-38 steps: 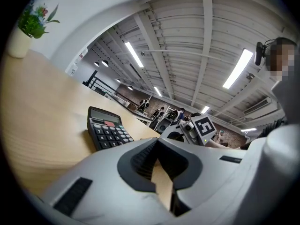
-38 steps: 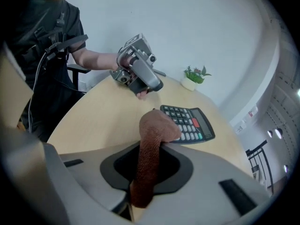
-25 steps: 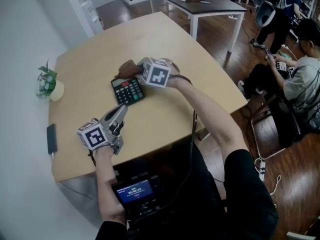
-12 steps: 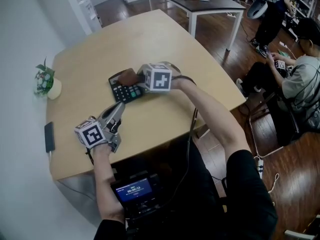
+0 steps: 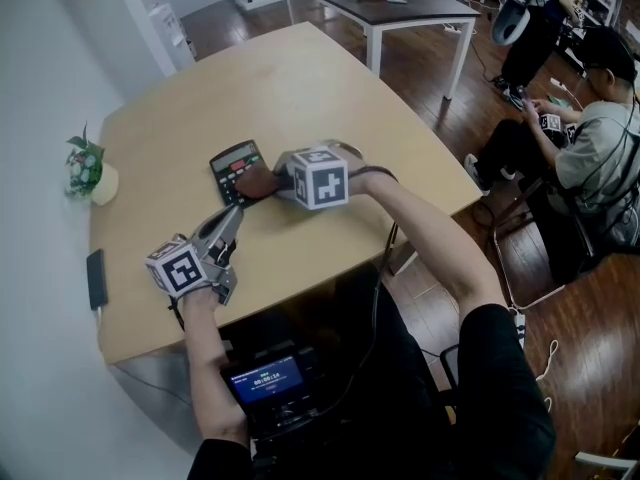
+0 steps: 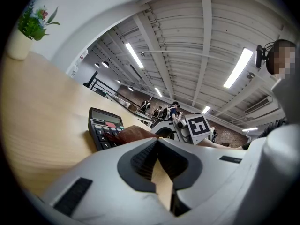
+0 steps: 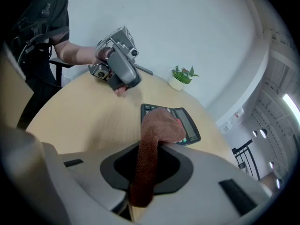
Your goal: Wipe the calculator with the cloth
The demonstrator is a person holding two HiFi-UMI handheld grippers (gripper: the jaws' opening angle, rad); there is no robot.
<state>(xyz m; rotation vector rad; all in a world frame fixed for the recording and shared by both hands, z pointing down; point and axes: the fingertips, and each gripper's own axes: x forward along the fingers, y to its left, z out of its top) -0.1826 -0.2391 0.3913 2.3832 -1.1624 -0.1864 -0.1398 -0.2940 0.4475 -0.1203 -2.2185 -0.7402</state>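
This looks like an open-plan office or shared workroom. A pale wooden desk (image 5: pixel 300 78) against a white wall (image 5: pixel 40 88) carries a calculator (image 5: pixel 235 161) and a small potted plant (image 5: pixel 88 168). Behind it stands a dark-topped table (image 5: pixel 400 3) on white legs. A seated person (image 5: pixel 600 148) works over the dark wood floor (image 5: pixel 570 358), and strip lights (image 6: pixel 238 68) hang from a bare beamed ceiling (image 6: pixel 187 41).

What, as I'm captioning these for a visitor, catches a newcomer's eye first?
The right hand-held gripper, shut on a brown cloth that lies across the black calculator mid-table. Nearer the front edge, the left hand-held gripper hangs shut and empty over the wooden table; a small potted plant sits at its left edge.
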